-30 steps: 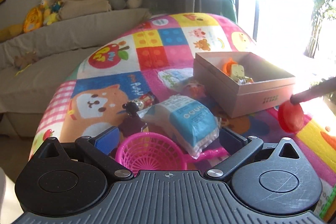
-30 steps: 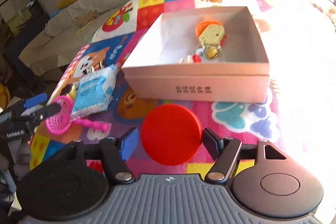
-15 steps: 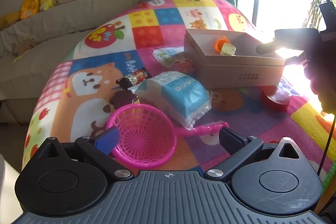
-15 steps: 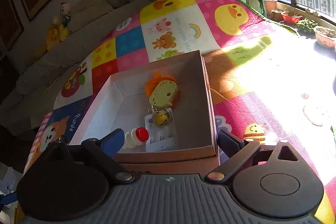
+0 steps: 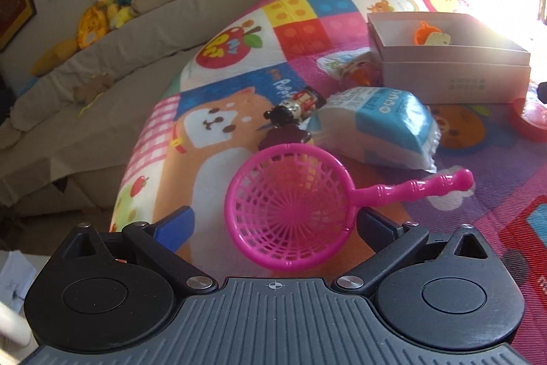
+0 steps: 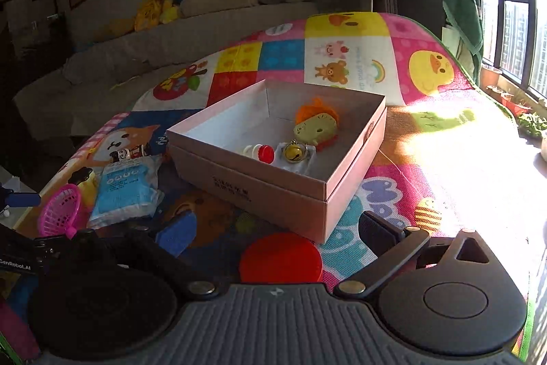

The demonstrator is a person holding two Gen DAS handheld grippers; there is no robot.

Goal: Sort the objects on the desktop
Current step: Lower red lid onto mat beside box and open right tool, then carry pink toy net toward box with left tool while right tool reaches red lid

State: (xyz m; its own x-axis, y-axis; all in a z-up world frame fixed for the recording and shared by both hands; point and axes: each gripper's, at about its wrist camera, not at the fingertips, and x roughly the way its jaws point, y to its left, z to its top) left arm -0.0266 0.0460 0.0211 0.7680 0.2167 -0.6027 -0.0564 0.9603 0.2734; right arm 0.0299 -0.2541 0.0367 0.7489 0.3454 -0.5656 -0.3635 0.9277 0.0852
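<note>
A pink toy strainer (image 5: 290, 211) lies on the colourful mat between the fingers of my left gripper (image 5: 273, 223), which is open around its bowl. It also shows in the right wrist view (image 6: 59, 211). A blue-and-white tissue pack (image 5: 379, 129) lies just beyond it. A pink open box (image 6: 283, 156) holds an orange-and-yellow plush keychain (image 6: 316, 125), a gold bell and a small red-capped bottle (image 6: 259, 153). My right gripper (image 6: 273, 228) is open above a red round lid (image 6: 280, 257) on the mat in front of the box.
A small toy figure (image 5: 297, 106) and a dark object (image 5: 283, 134) lie left of the tissue pack. An orange toy (image 5: 359, 72) sits by the box's left side. A grey sofa (image 5: 102, 57) with plush toys runs behind the mat. Windows stand at the right.
The right gripper let go of the red lid, rose over the box, then drew back; the lid lies on the mat. The left gripper backed away, so the strainer sits further out between its fingers.
</note>
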